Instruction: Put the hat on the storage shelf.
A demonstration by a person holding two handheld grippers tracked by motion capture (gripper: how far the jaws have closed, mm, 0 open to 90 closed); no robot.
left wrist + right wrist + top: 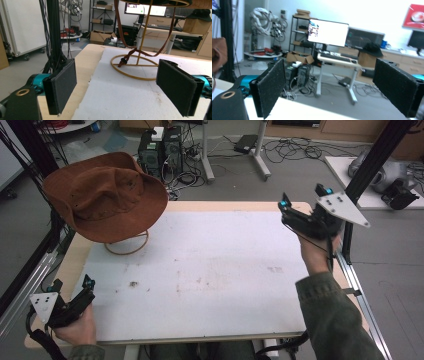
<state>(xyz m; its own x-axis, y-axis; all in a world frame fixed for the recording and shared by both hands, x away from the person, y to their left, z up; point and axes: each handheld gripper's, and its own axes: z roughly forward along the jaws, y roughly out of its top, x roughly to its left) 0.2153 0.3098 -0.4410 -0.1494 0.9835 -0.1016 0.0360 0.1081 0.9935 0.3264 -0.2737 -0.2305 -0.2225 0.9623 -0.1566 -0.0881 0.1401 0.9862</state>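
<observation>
A brown wide-brimmed hat rests on a gold wire stand at the table's far left. The stand's ring base and the hat's dangling brown strap lie straight ahead in the left gripper view. My left gripper hovers at the near left corner, open and holding nothing, well short of the stand. My right gripper is raised above the table's far right edge, open with nothing between its pads. An edge of the hat shows at the left of the right gripper view.
A white foam sheet covers most of the wooden table. Black frame posts stand at the table's right and left sides. Computer towers, cables and desk legs sit on the floor beyond the far edge.
</observation>
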